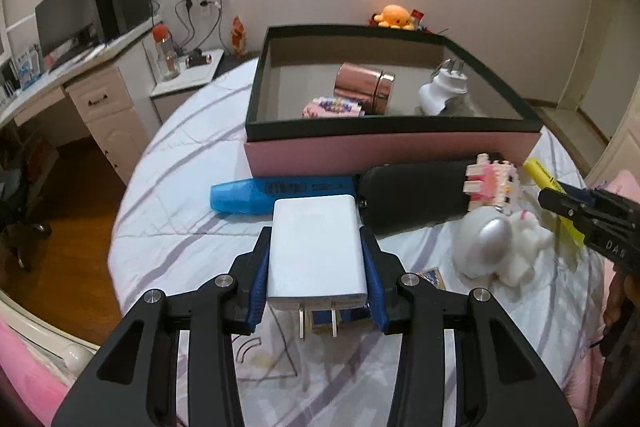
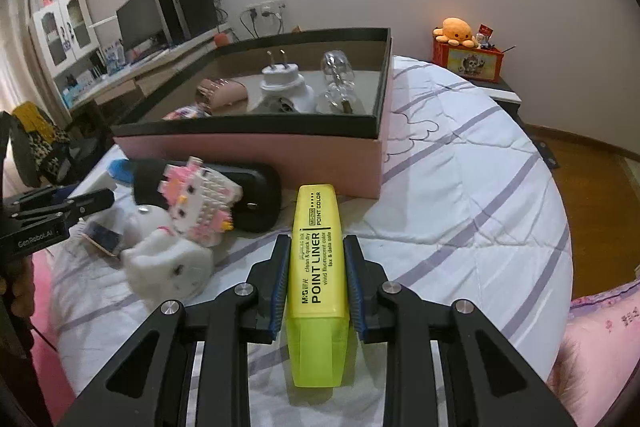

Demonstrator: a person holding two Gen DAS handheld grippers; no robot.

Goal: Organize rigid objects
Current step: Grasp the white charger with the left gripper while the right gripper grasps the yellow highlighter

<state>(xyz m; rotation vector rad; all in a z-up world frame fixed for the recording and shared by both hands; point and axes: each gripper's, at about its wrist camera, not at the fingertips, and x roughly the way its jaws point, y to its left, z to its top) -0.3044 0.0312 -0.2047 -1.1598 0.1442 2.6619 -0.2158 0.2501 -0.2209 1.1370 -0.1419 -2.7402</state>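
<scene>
Two hand-held tools work a bed strewn with small hard objects. The left tool (image 1: 316, 269) is clamped across the flat sides of a white wall charger (image 1: 318, 251), its blue pads (image 1: 260, 279) pressing the smooth plastic casing and its metal prongs pointing back toward the camera. The charger sits low in the left wrist view, at about 6 o'clock from the pink box (image 1: 392, 151), which lies further up the bed.

The right tool (image 2: 316, 275) is closed on the middle of a yellow highlighter (image 2: 318, 267), gripping its label with the cap end toward the camera; in the right wrist view the marker points toward 12 o'clock, just short of the box's near right corner.

Both pieces look light and stiff, and should take a firm squeeze without harm. Their glossy shells could slip, so broad flat faces near the middle seem the safest places to hold.

Still out on the quilt (image 2: 460, 187) are a blue highlighter (image 1: 276, 193), a black case (image 1: 416, 197), a block-built pink figure (image 2: 200, 201) and a white toy (image 2: 168, 263). Inside the box already are a rose-gold tin (image 1: 366, 89) and a white plug adapter (image 1: 442, 89).
</scene>
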